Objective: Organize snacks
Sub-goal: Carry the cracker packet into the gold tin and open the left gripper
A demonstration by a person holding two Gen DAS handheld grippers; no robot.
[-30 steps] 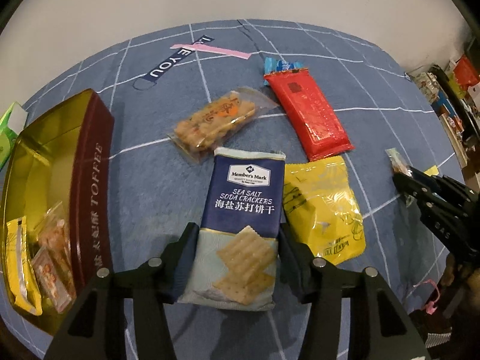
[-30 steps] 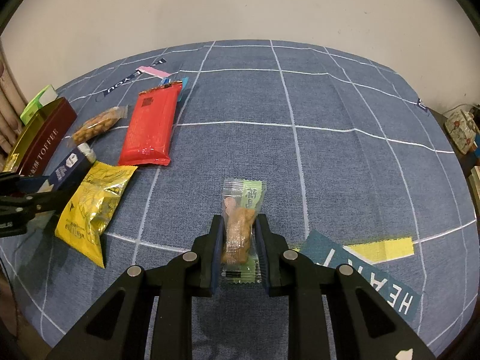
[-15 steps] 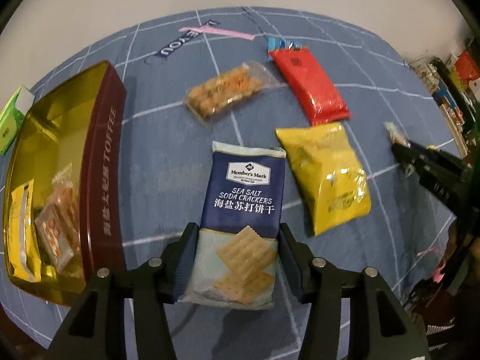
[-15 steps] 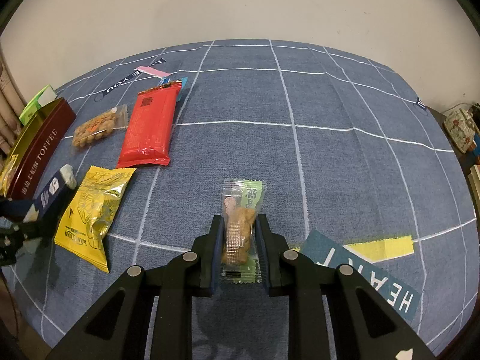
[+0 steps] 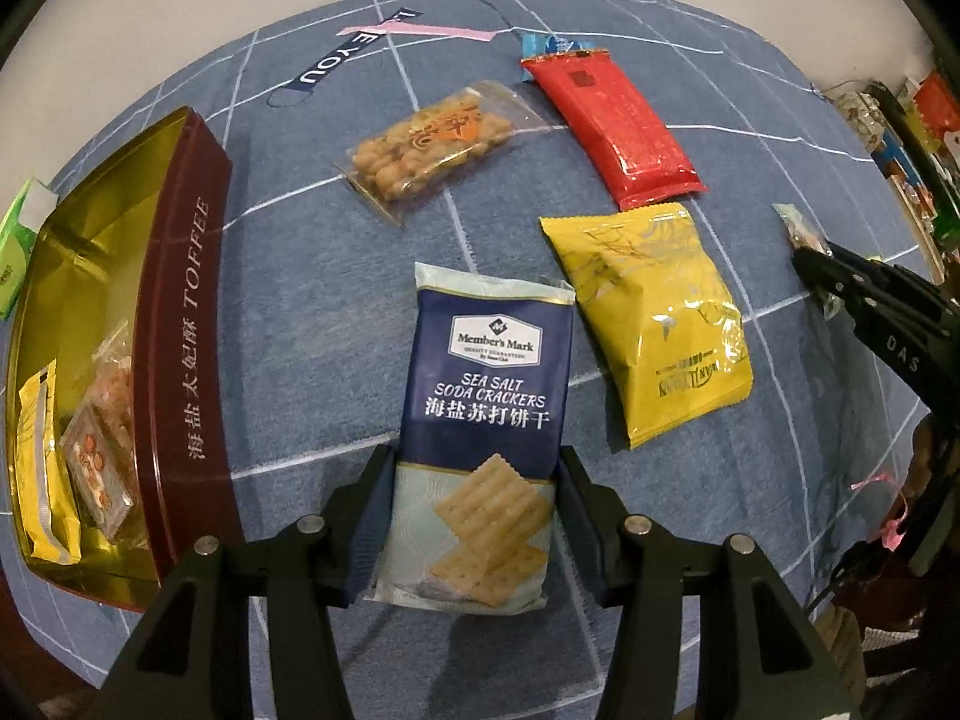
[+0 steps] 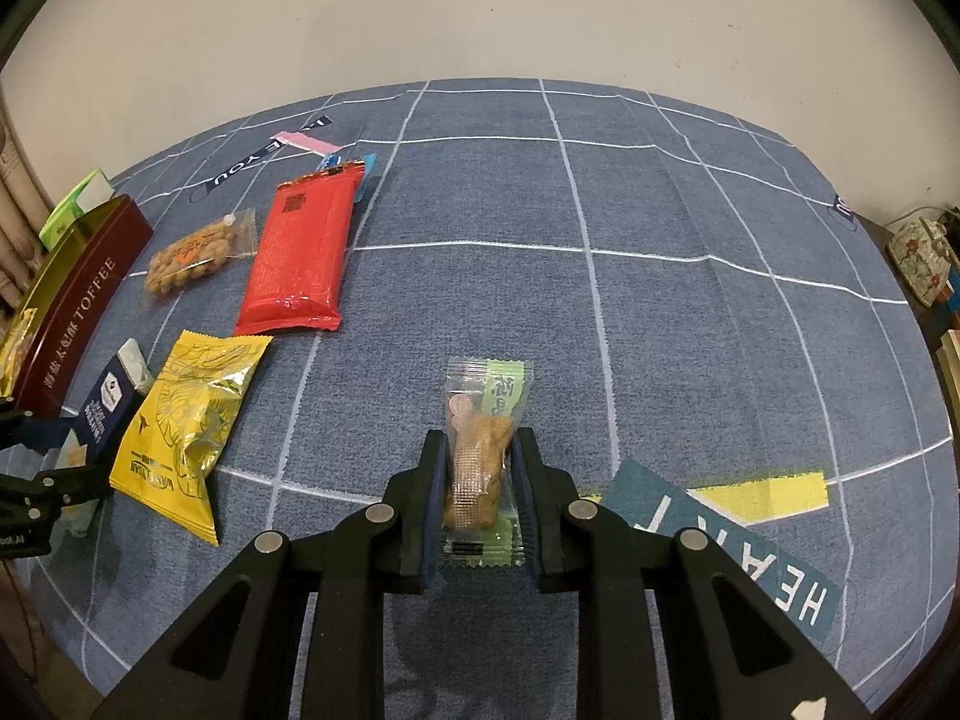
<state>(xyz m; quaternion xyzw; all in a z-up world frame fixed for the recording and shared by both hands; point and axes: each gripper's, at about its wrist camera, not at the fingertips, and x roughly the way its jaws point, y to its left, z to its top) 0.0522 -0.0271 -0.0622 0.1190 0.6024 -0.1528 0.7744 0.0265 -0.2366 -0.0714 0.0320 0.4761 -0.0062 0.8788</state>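
The left gripper (image 5: pixel 474 504) clamps its fingers on the navy soda cracker packet (image 5: pixel 480 438), probably bound for the dark red toffee tin (image 5: pixel 192 324); the right gripper (image 6: pixel 477 504), nearly shut, pinches a small clear-and-green wrapped snack (image 6: pixel 483 450).

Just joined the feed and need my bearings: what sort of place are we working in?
Probably a room in a home, not a shop or lab: snacks lie on a blue grid-patterned cloth against a plain wall, a toffee tin serves as the container, and cluttered shelves of household things stand at the edge.

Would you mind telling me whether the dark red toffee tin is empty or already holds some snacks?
Partly filled: the dark red toffee tin is open-topped, with a yellow packet and clear-wrapped snacks lying inside.
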